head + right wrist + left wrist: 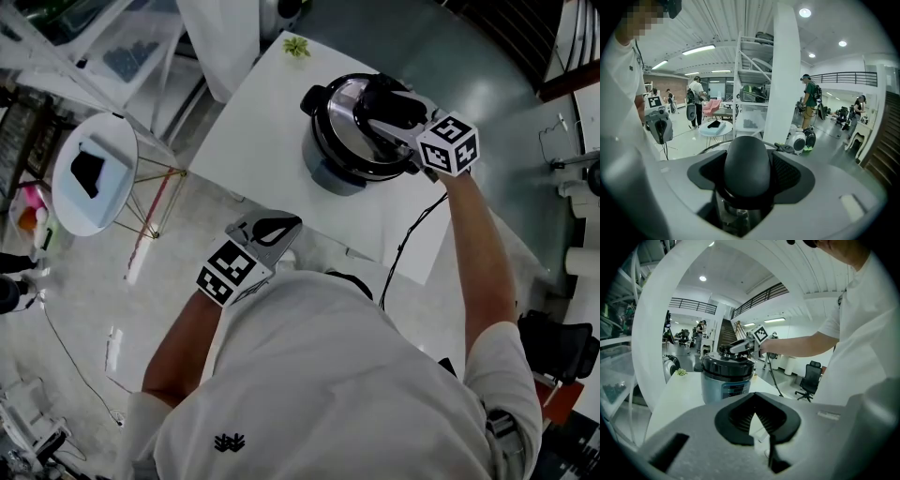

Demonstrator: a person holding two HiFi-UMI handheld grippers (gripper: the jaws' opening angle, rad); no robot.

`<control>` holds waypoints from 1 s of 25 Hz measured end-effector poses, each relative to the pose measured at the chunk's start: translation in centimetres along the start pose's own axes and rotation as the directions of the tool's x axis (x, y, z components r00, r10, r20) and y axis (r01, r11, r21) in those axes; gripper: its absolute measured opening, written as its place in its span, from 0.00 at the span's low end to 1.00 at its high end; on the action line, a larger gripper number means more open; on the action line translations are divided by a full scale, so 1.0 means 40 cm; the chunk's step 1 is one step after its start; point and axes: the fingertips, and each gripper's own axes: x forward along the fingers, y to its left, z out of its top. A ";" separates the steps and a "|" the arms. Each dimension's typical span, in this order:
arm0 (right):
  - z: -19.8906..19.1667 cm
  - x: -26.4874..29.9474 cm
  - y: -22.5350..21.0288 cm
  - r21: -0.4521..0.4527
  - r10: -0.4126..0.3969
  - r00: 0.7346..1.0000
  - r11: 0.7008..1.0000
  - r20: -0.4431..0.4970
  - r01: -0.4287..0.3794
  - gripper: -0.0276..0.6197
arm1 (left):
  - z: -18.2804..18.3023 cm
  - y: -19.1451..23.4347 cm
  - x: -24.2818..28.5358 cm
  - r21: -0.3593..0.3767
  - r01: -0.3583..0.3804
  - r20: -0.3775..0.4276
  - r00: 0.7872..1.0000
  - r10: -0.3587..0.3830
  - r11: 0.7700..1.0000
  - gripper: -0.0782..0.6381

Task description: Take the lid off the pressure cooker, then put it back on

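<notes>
The pressure cooker (pixel 352 141) is stood towards the 1 o'clock part of the white worktop (pixel 253 131), with its lid (pixel 342 101) seated on the pot. The right gripper (pixel 386 105) has been brought over the lid from 4 o'clock. Its jaws are spread wide about the black lid handle (pixel 746 165), and the pads appear to bear on its two sides. This is judged to be the hold needed for turning or lifting the lid. The left gripper (pixel 272 228) is kept off the worktop at the cooker's 7 o'clock. Its jaws are pressed together at the tips, with nothing between them, presumably because it has no part in this step.

In the head view the handle is hidden beneath the right gripper; only in the right gripper view is it seen filling the gap between the pads. The cooker's side wall and front panel are shown only in the left gripper view, where the lid's seating is confirmed.
</notes>
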 end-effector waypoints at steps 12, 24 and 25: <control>-0.033 -0.141 0.031 0.053 -0.101 0.993 0.994 0.060 0.098 0.52 | 0.021 -0.041 0.026 0.050 0.044 -0.010 0.999 -0.043 0.998 0.12; -0.154 -0.320 0.262 0.180 -0.171 0.974 0.973 0.145 0.144 0.39 | 0.064 -0.144 0.057 0.102 0.021 -0.012 1.000 -0.020 0.995 0.12; -0.165 -0.335 0.289 0.195 -0.173 0.972 0.970 0.157 0.141 0.37 | 0.068 -0.161 0.059 0.100 0.018 -0.010 1.000 -0.017 0.995 0.12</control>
